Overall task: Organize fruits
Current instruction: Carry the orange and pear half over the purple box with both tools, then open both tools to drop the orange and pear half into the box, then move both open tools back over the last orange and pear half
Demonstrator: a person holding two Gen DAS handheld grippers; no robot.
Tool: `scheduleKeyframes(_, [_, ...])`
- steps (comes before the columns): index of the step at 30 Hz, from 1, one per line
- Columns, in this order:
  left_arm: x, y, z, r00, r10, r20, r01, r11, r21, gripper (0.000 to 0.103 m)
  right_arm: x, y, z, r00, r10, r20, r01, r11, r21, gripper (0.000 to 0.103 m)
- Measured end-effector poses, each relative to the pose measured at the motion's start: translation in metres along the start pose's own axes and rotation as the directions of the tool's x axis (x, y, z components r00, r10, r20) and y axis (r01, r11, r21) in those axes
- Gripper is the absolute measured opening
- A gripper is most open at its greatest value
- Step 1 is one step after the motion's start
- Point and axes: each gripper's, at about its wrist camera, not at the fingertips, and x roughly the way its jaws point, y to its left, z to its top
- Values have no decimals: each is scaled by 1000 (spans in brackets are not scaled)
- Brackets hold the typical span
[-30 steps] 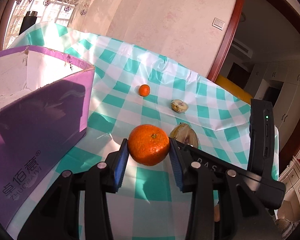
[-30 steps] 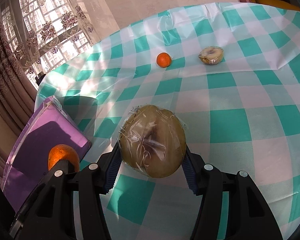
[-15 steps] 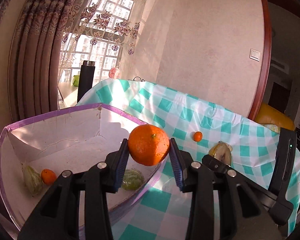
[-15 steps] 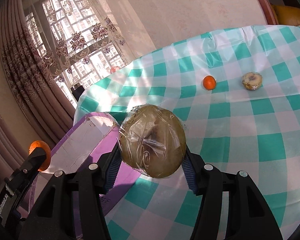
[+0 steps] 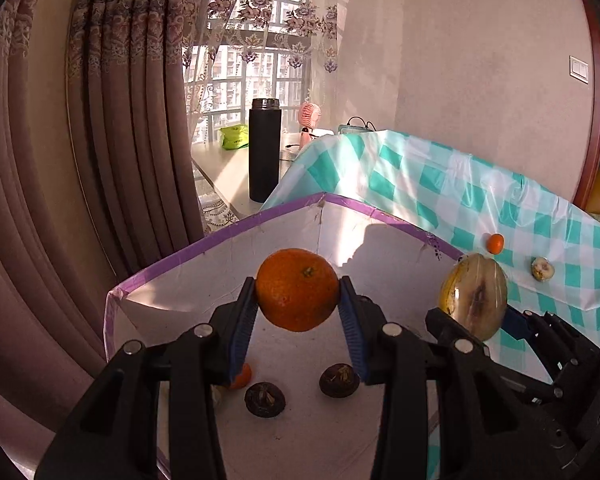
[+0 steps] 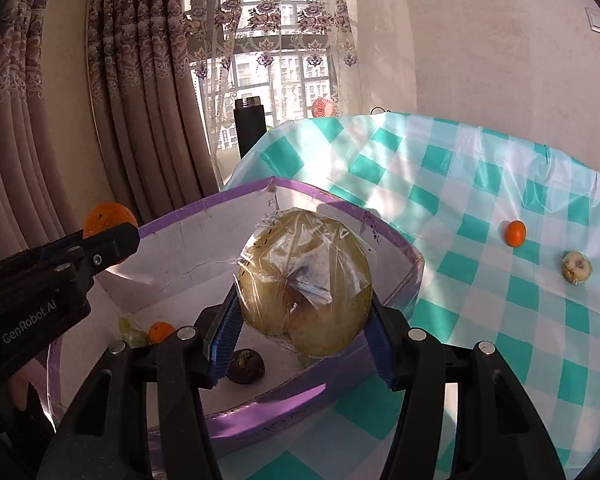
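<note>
Fruit sorting shot: the left hand-held gripper [image 5: 298,300] is pinching a big orange [image 5: 297,289] between its blue pads, held in the air above the open purple-edged box [image 5: 220,236]. The right hand-held gripper [image 6: 303,320] is clamped on a plastic-wrapped fruit [image 6: 304,286], brownish-yellow and round, hanging over the near side of the same box. In the left wrist view that wrapped fruit [image 5: 473,296] shows up off to the right, about level with the box's far rim.

Down on the white floor of the box there are two dark brown fruits [image 5: 265,399], one small orange [image 5: 242,376] half hidden behind the left pad, and in the right wrist view a pale green fruit [image 6: 134,334] tucked next to it.

Out on the desk with the teal checked cloth [image 6: 480,200], well away from the box, sit a little orange [image 6: 515,233] and a pale cut fruit [image 6: 577,267] near each other. Behind the desk a black flask [image 5: 264,150] stands by the window.
</note>
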Motion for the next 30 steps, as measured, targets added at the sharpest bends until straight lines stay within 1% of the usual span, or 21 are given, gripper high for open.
scheduleKeyframes(1, [8,5,-1,999,1,-36,-1,1000,-1,41,6,6,0,1000,-5,-20,4,1000,-22,56])
scheduleKeyframes(3, [16,14,-1,995,-30,-99,29,1000,-9,41,20,17,1,997,-26,-76,21,998,-67,56])
scheduleKeyframes(4, [19,15,-1,992,-21,-126,23,1000,18,42,27,21,0,994,-36,-106,27,996,-86,56])
scheduleKeyframes(6, [25,18,-2,986,7,-168,4,998,63,42,35,29,2,989,-66,-133,48,990,-132,56])
scheduleKeyframes(8, [33,24,-4,976,27,-217,-10,997,81,42,45,33,5,980,-56,-190,29,989,-142,56])
scheduleKeyframes(13, [54,39,-13,957,59,-285,-37,996,81,42,65,49,3,956,-113,-273,48,971,-233,56])
scheduleKeyframes(18, [61,48,-17,950,45,-308,-27,998,61,42,74,58,-4,945,-142,-294,58,959,-277,56])
scheduleKeyframes(19, [61,49,-18,951,42,-306,-25,998,59,45,75,59,-4,945,-147,-293,60,957,-285,56])
scheduleKeyframes(20, [61,49,-18,952,40,-304,-24,998,55,51,76,58,-4,945,-144,-292,58,957,-283,56])
scheduleKeyframes(21, [61,50,-18,953,37,-302,-23,998,51,54,76,58,-4,945,-137,-298,52,960,-276,56])
scheduleKeyframes(23, [61,50,-18,953,34,-302,-22,999,42,67,76,57,-2,946,-132,-296,48,961,-273,57])
scheduleKeyframes(25, [61,51,-18,955,30,-297,-21,999,35,76,75,56,-2,948,-129,-291,46,961,-274,62])
scheduleKeyframes(27, [61,51,-17,955,37,-293,-27,999,36,80,74,56,-3,950,-125,-285,45,961,-272,63])
scheduleKeyframes(29, [61,50,-17,957,46,-287,-36,998,42,89,73,56,-3,952,-122,-279,44,962,-271,64])
scheduleKeyframes(30, [60,50,-17,957,52,-285,-41,998,44,91,72,56,-3,954,-120,-275,42,961,-272,65])
